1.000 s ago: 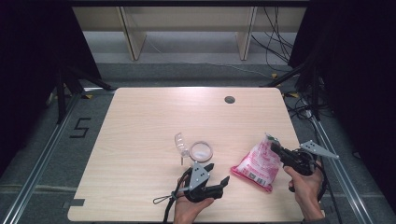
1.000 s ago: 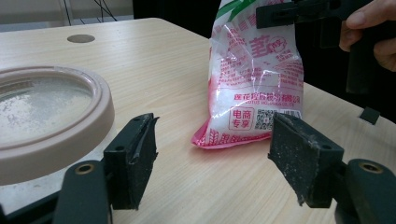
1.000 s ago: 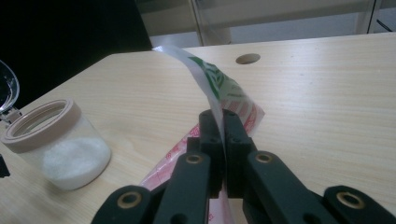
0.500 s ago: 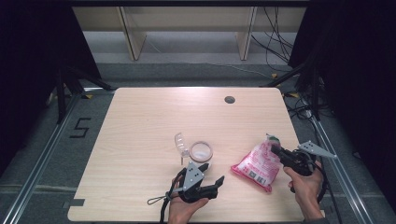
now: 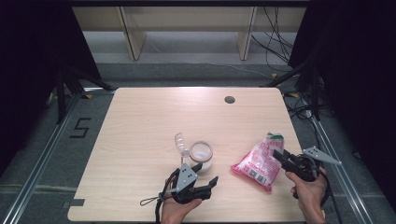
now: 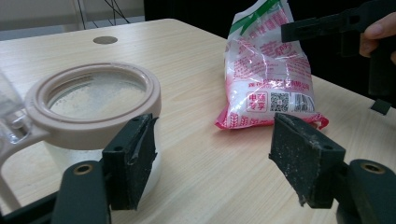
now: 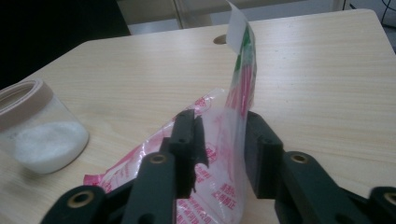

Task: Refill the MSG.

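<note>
While the right gripper (image 5: 280, 155) has just been opening around the pink bag (image 5: 259, 162) at lower right, its jaws look loose. Left gripper (image 5: 205, 173) sits open beside the jar (image 5: 201, 154), which already has some white powder in it, so pouring seems done or paused.

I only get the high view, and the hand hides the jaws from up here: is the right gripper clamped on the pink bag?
Observer: No. The right gripper has just been opening its jaws; the pink bag has its top standing loose between them.
Operator: And the left gripper?
Observer: The left gripper is open with nothing between its jaws; the jar stands outside them, by one jaw.
Operator: Anything in the jar?
Observer: White grains lie at its bottom.
</note>
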